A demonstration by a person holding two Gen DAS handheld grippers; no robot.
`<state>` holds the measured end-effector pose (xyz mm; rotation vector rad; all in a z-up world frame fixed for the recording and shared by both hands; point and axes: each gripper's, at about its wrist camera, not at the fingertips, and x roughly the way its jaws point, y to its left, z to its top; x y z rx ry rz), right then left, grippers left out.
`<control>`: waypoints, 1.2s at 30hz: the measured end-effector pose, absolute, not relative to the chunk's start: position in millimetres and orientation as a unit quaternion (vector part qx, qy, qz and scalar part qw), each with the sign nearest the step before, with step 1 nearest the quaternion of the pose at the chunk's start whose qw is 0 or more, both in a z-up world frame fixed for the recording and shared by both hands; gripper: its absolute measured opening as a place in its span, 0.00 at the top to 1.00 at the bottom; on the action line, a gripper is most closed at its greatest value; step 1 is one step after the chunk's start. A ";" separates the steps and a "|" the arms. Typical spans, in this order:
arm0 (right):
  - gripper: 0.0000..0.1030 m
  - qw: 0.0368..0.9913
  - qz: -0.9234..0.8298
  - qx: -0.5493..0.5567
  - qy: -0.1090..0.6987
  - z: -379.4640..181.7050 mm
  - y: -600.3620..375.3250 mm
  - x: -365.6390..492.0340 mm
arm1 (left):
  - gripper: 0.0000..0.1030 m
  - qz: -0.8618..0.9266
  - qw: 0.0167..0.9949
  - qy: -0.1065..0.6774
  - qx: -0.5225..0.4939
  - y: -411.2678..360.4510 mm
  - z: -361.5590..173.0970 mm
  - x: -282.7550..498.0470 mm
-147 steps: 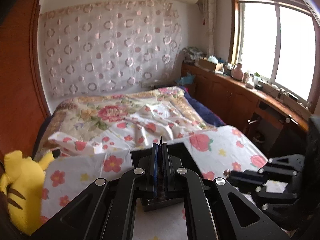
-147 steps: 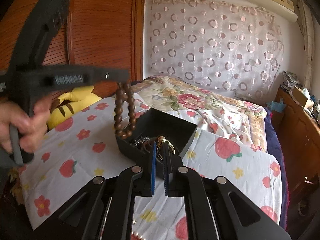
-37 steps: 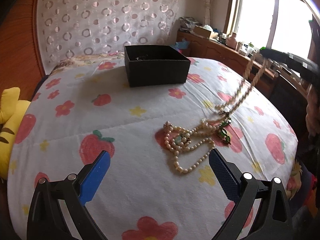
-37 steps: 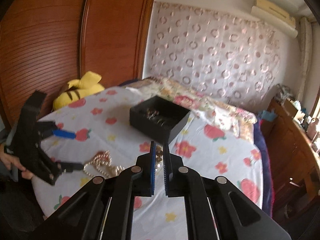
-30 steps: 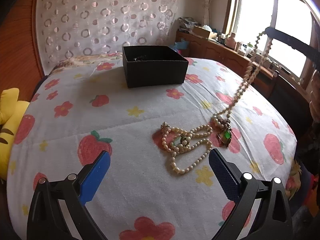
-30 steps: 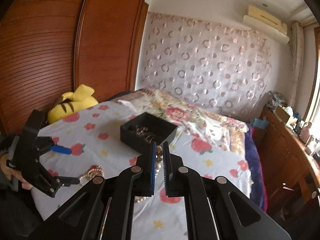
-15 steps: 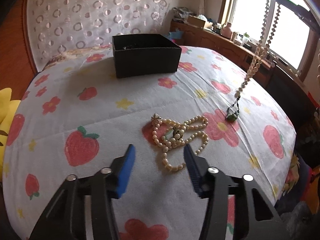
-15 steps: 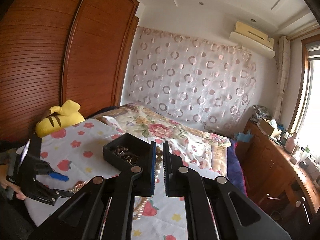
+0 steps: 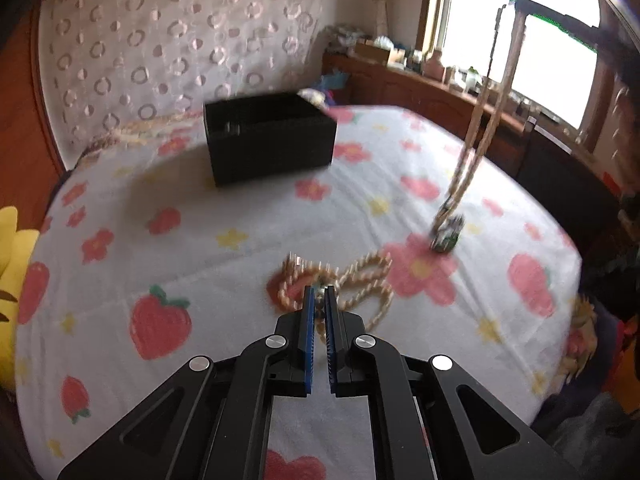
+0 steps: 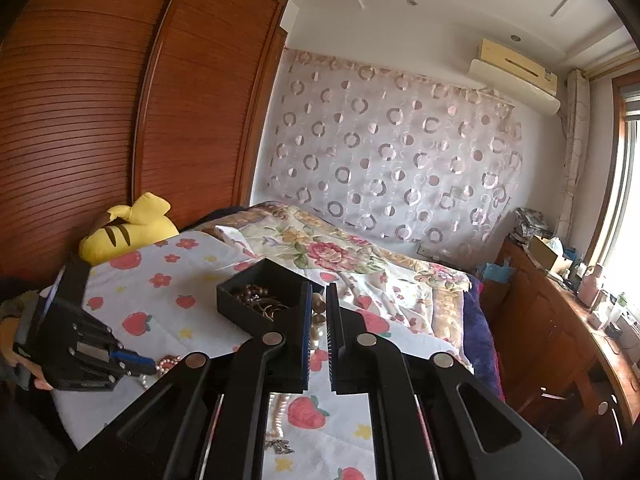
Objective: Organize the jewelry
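A pearl necklace [image 9: 352, 280] is heaped on the strawberry-print sheet [image 9: 160, 240] of the bed and is pinched by the left tongs [image 9: 319, 300]. A second beaded necklace [image 9: 476, 152] with a green pendant [image 9: 447, 236] is hung from the right tongs [image 10: 318, 308], which are pressed onto its beads. Behind them, a black box [image 9: 268, 140] is filled with brown beads [image 10: 256, 294]. A yellow plush toy [image 10: 128, 232] is propped against the wooden wardrobe [image 10: 120, 100].

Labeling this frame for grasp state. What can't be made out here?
- Left wrist view: motion blur smears the pearl necklace; whether the left gripper grips it is unclear.
- Left wrist view: the hanging necklace runs off the top edge.
- Right wrist view: the right gripper covers part of the black box.
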<state>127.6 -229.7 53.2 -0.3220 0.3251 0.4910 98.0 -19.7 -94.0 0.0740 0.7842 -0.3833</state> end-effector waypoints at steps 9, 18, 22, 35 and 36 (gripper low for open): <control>0.93 0.942 0.249 -0.163 0.158 51.0 -220.9 125.3 | 0.96 -0.199 0.929 0.312 0.018 -16.1 -24.1 102.7; 0.93 0.942 0.249 -0.160 0.155 51.7 -216.8 129.0 | 0.96 -0.183 0.945 0.268 0.030 -15.7 27.2 119.1; 0.93 0.943 0.253 -0.160 0.148 58.7 -208.7 134.5 | 0.96 -0.171 0.950 0.257 0.035 -13.1 46.3 130.4; 0.93 0.944 0.259 -0.151 0.137 92.7 -188.4 177.4 | 0.96 -0.133 0.967 0.213 0.051 -18.0 110.8 174.1; 0.93 0.944 0.259 -0.150 0.138 94.3 -186.4 181.8 | 0.96 -0.130 0.967 0.213 0.049 -17.1 112.9 178.3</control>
